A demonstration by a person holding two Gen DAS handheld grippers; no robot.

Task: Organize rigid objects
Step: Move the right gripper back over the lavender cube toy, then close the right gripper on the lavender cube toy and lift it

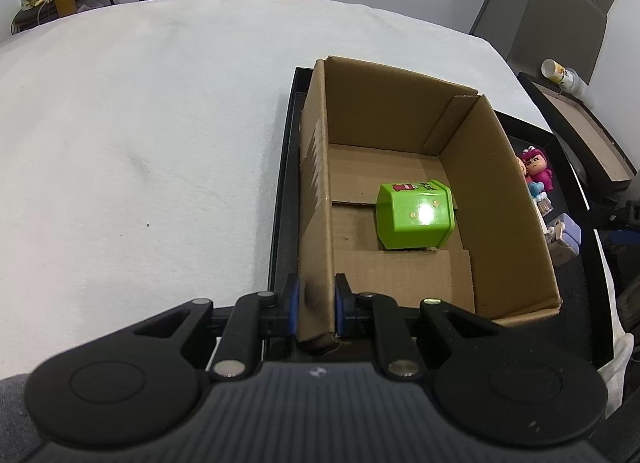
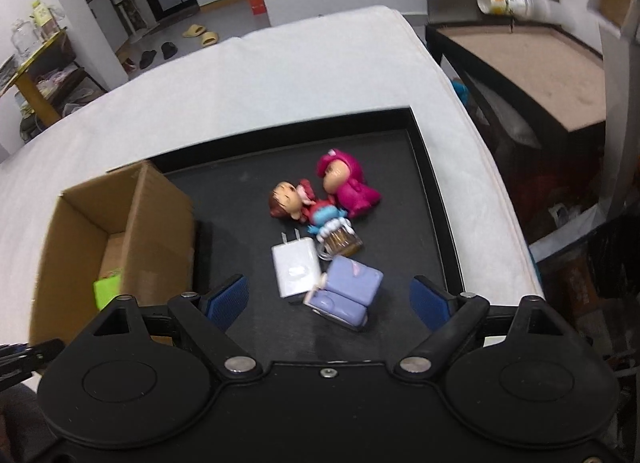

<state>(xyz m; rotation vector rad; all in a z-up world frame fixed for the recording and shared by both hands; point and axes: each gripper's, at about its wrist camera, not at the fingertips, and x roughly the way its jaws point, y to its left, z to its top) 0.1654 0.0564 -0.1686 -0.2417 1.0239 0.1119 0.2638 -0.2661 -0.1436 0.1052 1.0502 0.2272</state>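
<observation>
My left gripper (image 1: pixel 316 305) is shut on the near-left wall of the open cardboard box (image 1: pixel 316 183), which stands in a black tray (image 1: pixel 282 199). A green tin (image 1: pixel 416 215) lies tipped inside the box. My right gripper (image 2: pixel 326 299) hangs open above the tray (image 2: pixel 400 303), with a lilac toy (image 2: pixel 346 297) and a white charger plug (image 2: pixel 296 269) below the gap between its fingers, untouched. Further on lie a pink figurine (image 2: pixel 346 183), a brown-haired doll (image 2: pixel 290 201) and a small gold keychain piece (image 2: pixel 340 241). The box (image 2: pixel 156 215) sits left of them.
The tray rests on a white-covered table (image 1: pixel 140 143). A dark side table (image 2: pixel 520 63) with a tipped paper cup (image 2: pixel 496 1) stands past the table's right edge. Beyond the far edge are floor, slippers and an orange carton.
</observation>
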